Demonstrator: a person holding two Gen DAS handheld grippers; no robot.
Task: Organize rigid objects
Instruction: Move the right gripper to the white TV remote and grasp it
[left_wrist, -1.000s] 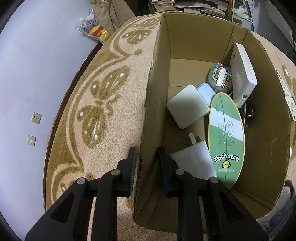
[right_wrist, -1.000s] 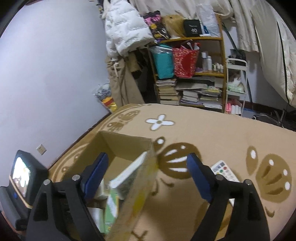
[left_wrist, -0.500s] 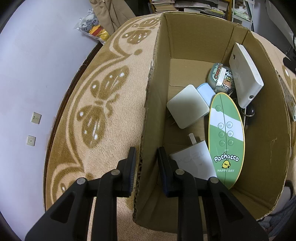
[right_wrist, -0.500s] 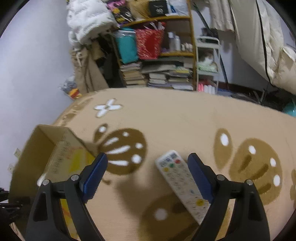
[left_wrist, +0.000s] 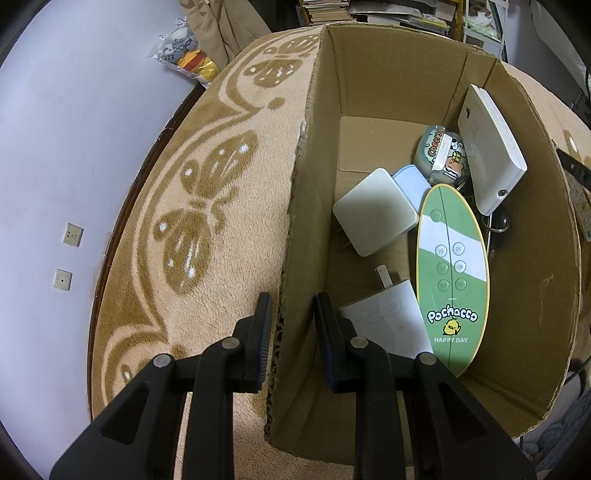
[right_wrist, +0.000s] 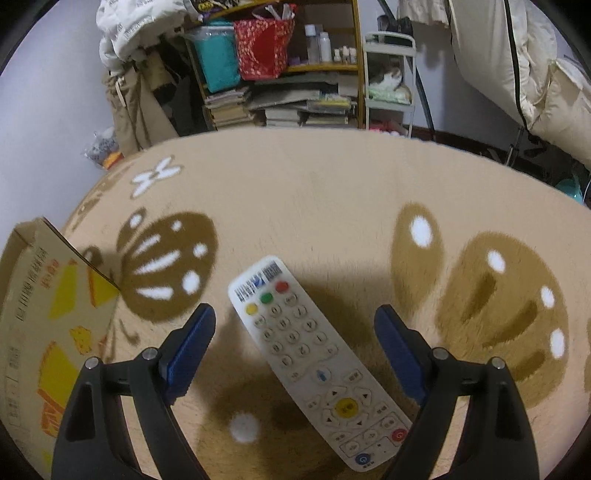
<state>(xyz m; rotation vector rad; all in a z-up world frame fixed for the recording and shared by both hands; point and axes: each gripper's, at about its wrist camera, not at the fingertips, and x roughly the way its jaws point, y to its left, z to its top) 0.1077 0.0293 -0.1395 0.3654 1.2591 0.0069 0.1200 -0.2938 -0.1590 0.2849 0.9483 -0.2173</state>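
The white remote control (right_wrist: 314, 354) lies flat and face up on the tan patterned rug (right_wrist: 332, 192), just to the right of the cardboard box (right_wrist: 40, 325) as your right camera sees it, its coloured buttons toward the far end. Your right gripper (right_wrist: 295, 332) hovers above the remote with its blue-padded jaws spread wide, one finger on each side of it and neither touching it; it holds nothing. Your left gripper (left_wrist: 291, 325) straddles the left wall of the cardboard box (left_wrist: 295, 229), one finger outside over the rug and one inside the box, the jaws only narrowly apart around the cardboard; you cannot tell whether the pads press on it. Inside the box, near its right wall, a green oval Pochacco speaker (left_wrist: 452, 273) leans lengthwise; beside it toward the middle sit a pale square device (left_wrist: 375, 218) and a white paper-like card (left_wrist: 388, 321), and toward the far right corner stand a white flat box (left_wrist: 487, 151) and a cartoon-printed tin (left_wrist: 439, 153)
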